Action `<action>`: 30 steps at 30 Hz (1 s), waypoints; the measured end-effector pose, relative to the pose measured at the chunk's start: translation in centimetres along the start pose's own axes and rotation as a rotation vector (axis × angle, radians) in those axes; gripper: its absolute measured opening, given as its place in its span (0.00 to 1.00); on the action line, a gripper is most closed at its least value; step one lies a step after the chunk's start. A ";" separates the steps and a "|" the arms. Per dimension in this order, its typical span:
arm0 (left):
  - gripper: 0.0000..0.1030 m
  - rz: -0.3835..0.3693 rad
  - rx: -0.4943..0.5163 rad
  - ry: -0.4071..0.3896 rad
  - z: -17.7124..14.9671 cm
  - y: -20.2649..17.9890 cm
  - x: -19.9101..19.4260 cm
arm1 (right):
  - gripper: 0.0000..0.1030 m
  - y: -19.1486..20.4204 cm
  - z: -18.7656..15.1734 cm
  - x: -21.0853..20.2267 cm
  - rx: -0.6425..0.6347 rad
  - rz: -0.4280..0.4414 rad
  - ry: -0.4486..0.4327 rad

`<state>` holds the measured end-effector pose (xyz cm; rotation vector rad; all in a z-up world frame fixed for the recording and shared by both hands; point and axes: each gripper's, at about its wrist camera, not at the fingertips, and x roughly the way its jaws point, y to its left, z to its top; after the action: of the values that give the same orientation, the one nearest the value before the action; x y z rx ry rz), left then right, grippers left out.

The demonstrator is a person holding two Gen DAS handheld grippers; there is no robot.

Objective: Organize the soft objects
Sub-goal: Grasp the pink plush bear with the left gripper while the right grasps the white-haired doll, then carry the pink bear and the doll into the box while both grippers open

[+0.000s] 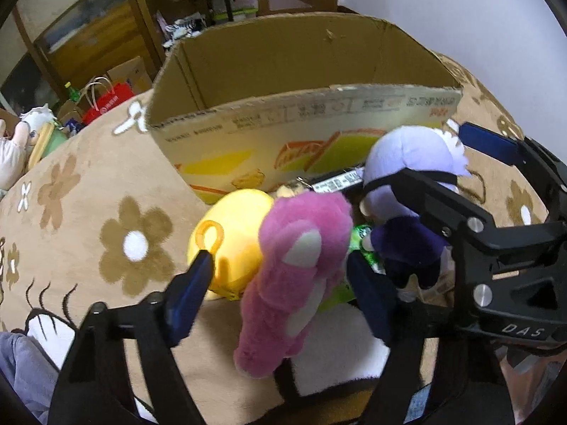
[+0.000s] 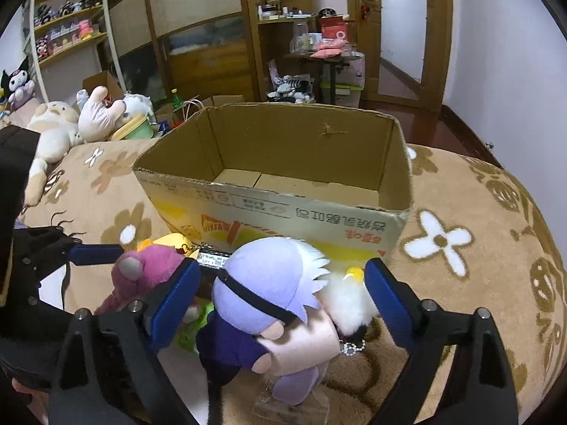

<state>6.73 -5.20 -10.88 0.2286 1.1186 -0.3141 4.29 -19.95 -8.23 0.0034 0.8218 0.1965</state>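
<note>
- Blanket [image 2: 478,212], tan with brown and white flowers, lies under everything here.
- Next is the cardboard box [image 2: 283,209], open at the top, standing on the blanket. I can see its bare floor from the right wrist view. The soft toys sit just in front of its near wall.
- The left gripper [image 1: 283,279] has its blue fingers [image 1: 193,283] spread wide, one on each side of the pink plush bear [image 1: 294,265]. They do not squeeze it. The bear stands up between them.
- The right gripper [image 2: 280,304] is spread wide too, with the purple-haired doll [image 2: 262,290] between its fingers. The fingers are near the doll but not pressing it.
- The doll wears a black band over its eyes and dark blue clothes. It leans on a pale pink and lilac plush [image 2: 301,354].
- A fluffy white plush [image 2: 349,301] with a bit of yellow is just beside the doll.
- A yellow plush [image 1: 230,241] with a loop on top touches the pink bear.
- A small green thing [image 1: 361,244] pokes out between the bear and the doll. I cannot tell what it is.
</note>
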 end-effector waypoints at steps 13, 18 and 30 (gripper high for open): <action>0.39 -0.100 -0.057 0.000 -0.1 0.9 -0.2 | 0.53 0.2 -0.6 1.0 0.024 0.073 0.051; 0.38 -0.080 -0.079 -0.053 -0.1 1.4 -1.7 | 0.52 0.0 -0.5 0.2 0.033 0.065 0.037; 0.38 -0.001 -0.060 -0.242 -0.3 2.1 -6.3 | 0.52 0.3 0.6 -4.5 -0.003 -0.022 -0.109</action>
<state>4.71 -2.31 -5.22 0.1324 0.8877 -0.3004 1.69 -20.43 -4.54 0.0021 0.7124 0.1754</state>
